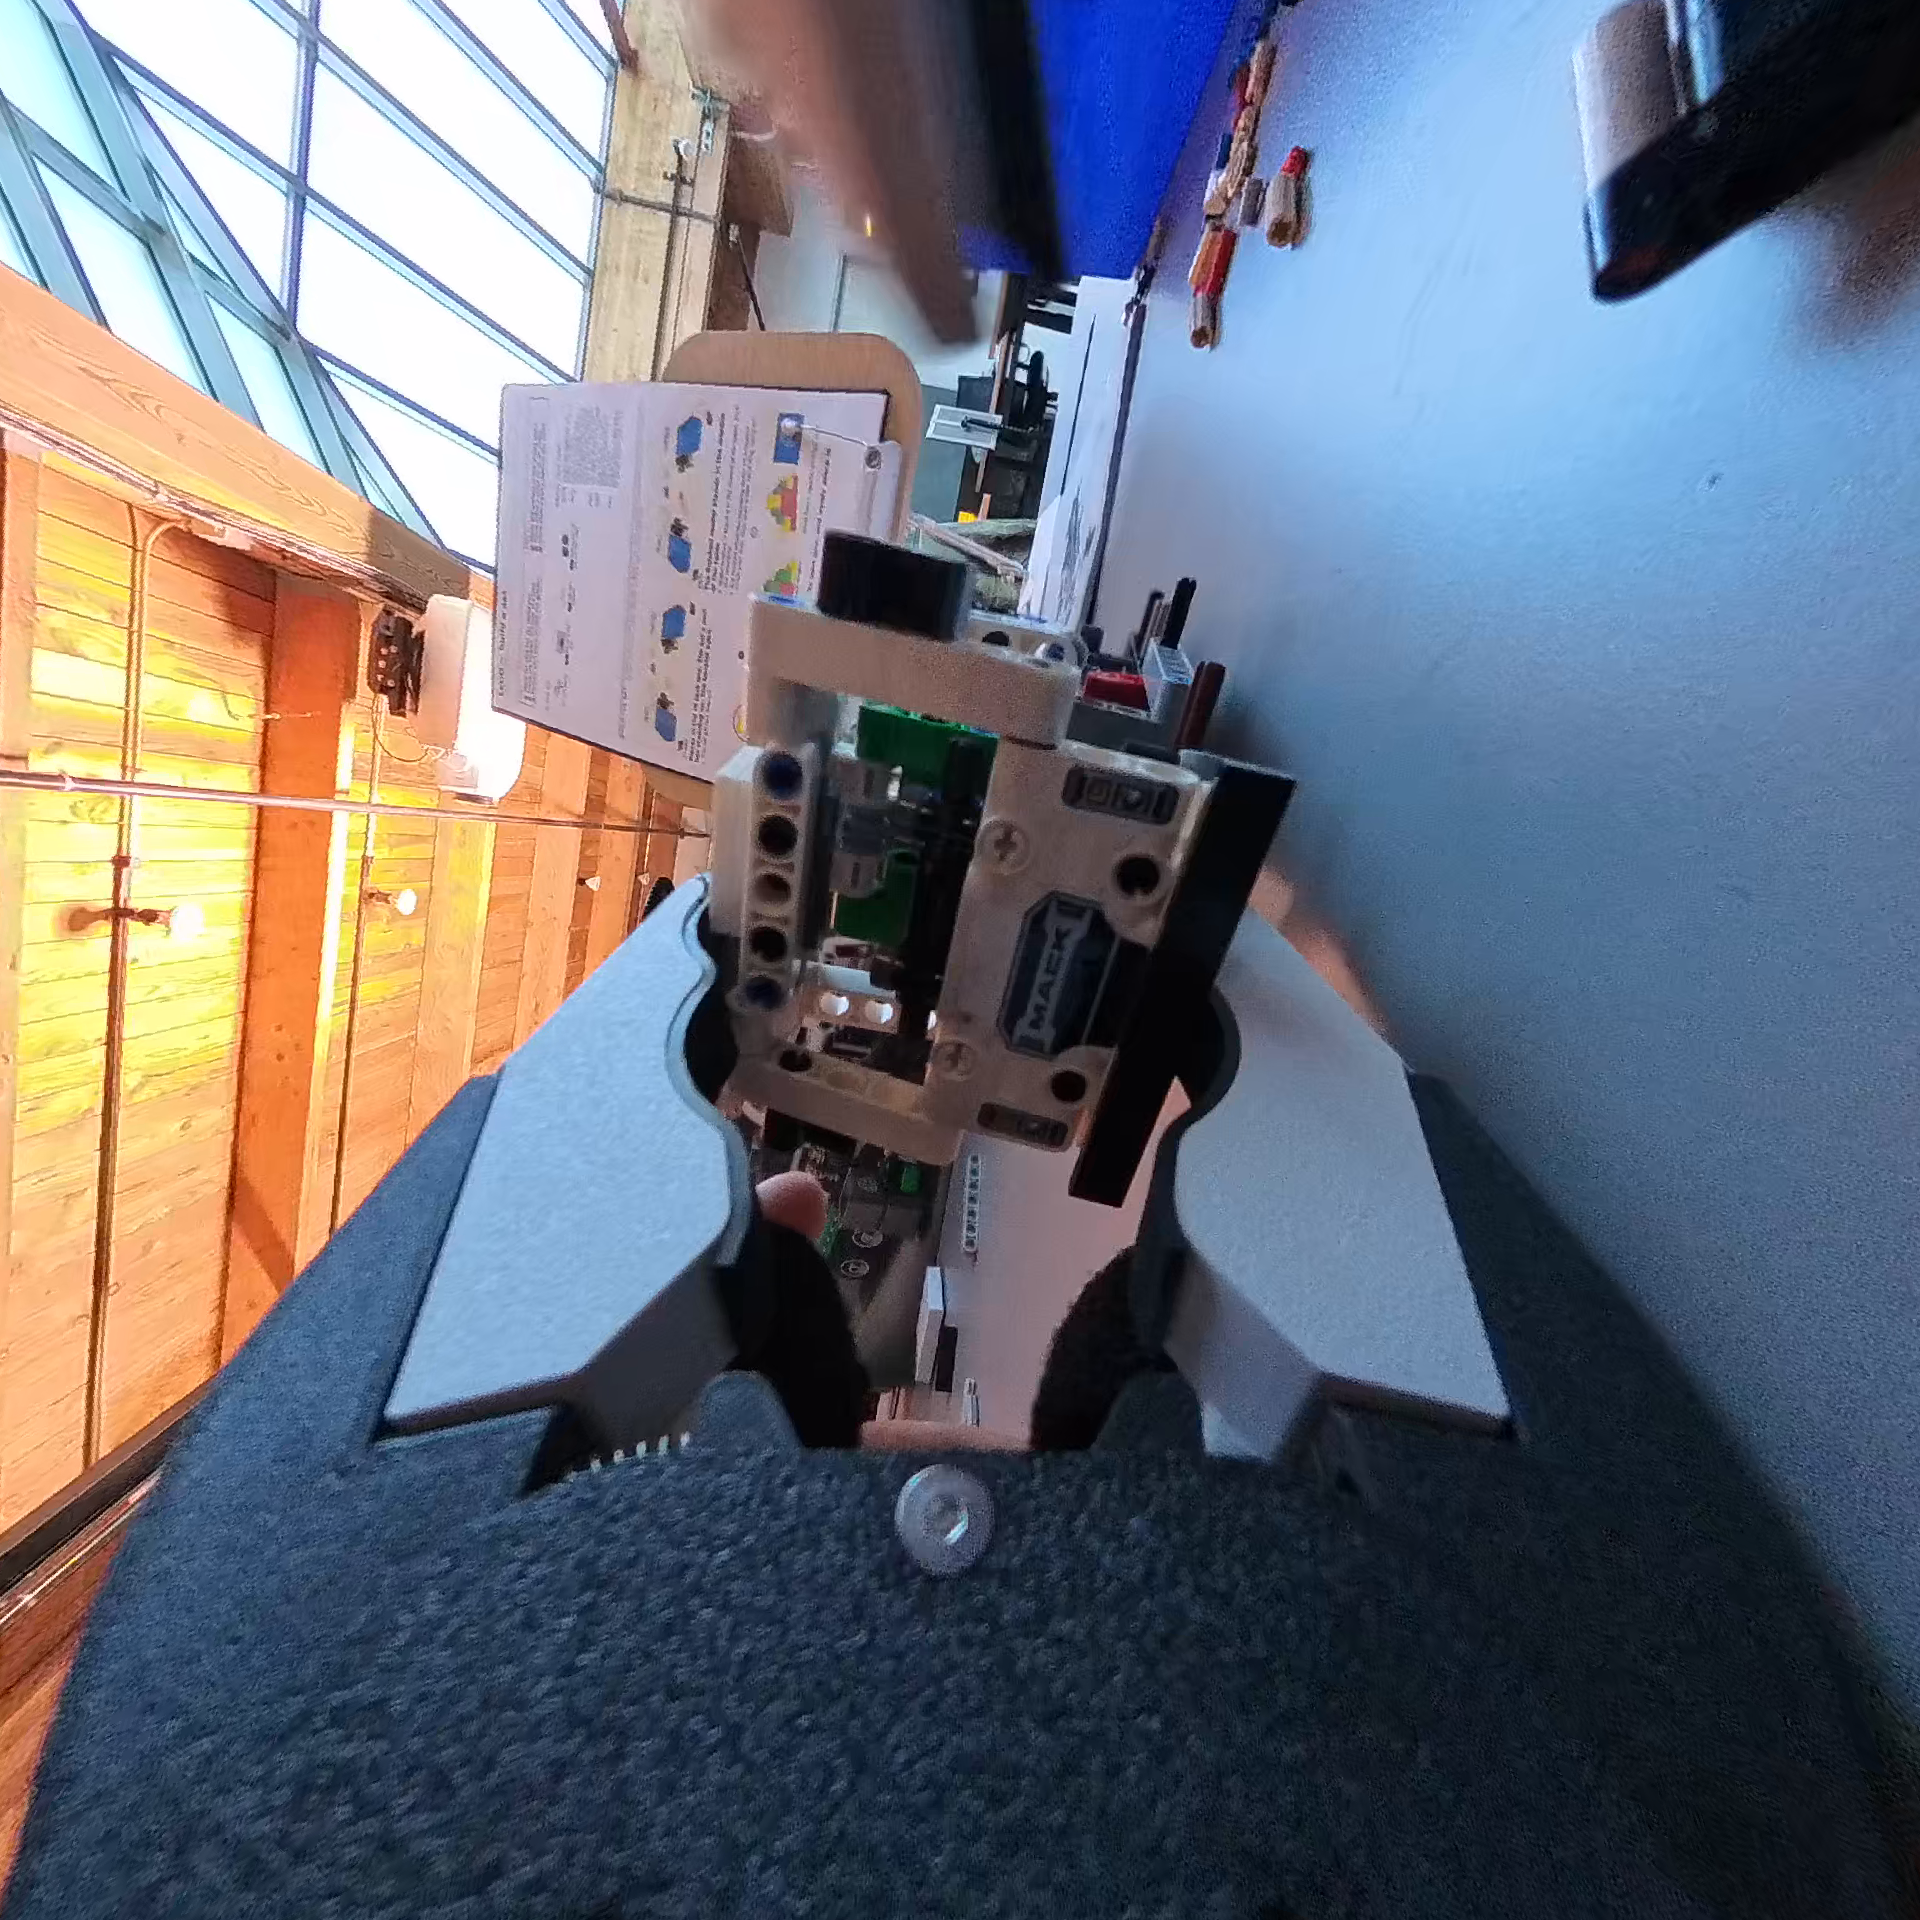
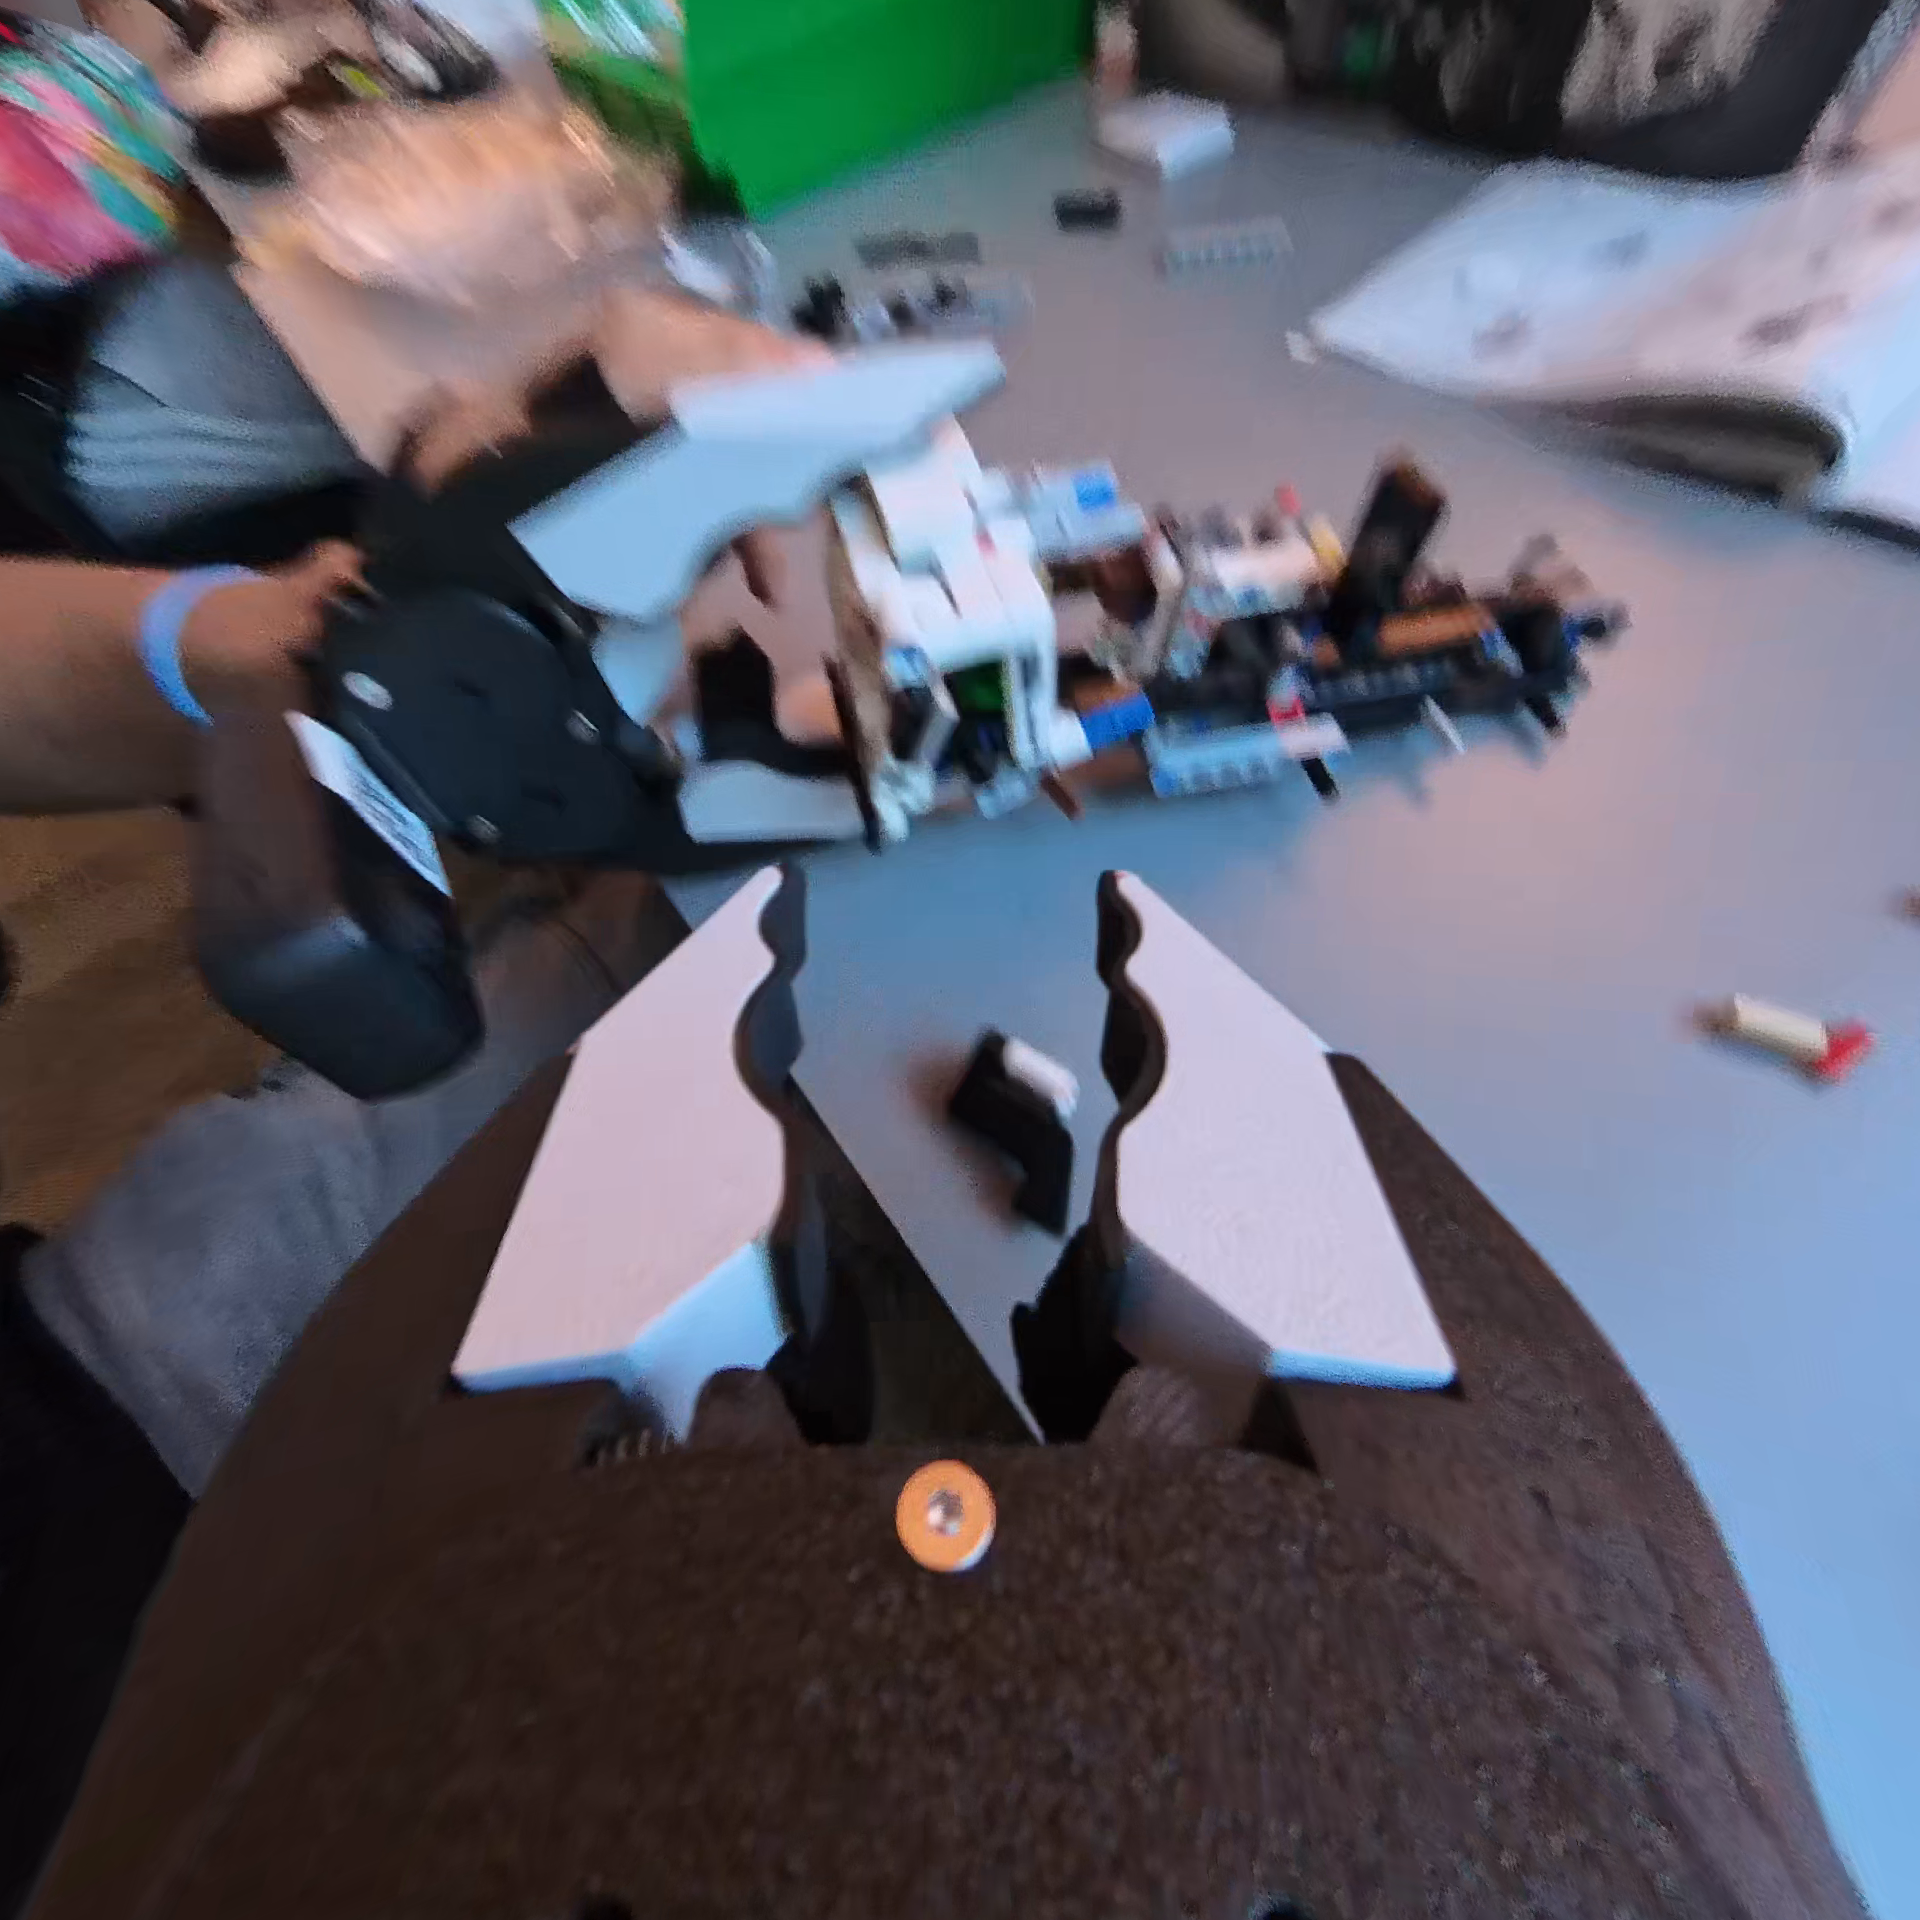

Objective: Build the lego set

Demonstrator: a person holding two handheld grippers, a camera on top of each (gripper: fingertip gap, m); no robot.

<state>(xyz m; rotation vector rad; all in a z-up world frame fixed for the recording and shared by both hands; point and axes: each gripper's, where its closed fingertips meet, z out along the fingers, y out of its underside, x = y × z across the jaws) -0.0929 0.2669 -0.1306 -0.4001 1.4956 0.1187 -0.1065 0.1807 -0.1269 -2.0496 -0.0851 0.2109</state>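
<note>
My left gripper (image 1: pixel 961 966) is shut on the front of the lego truck model (image 1: pixel 1039 914), a white cab with a green inside and a black plate on one side. The left wrist view is rolled sideways, so the grey table (image 1: pixel 1558 727) runs along its right side. In the right wrist view the left gripper (image 2: pixel 644 582) holds the white cab (image 2: pixel 956 613), and the long dark chassis (image 2: pixel 1434 644) rests on the table. My right gripper (image 2: pixel 948 894) is open and empty, low over the table. A small black and white piece (image 2: pixel 1013 1122) lies between its fingers, near the right one.
An open instruction booklet (image 2: pixel 1662 312) lies at the back right, with a green box (image 2: pixel 873 83) and several loose pieces (image 2: pixel 914 281) behind the model. A tan and red piece (image 2: pixel 1787 1034) lies to the right. An instruction sheet (image 1: pixel 675 561) stands behind the model. The gap from one gripper's tips to the other's is roughly 9 cm.
</note>
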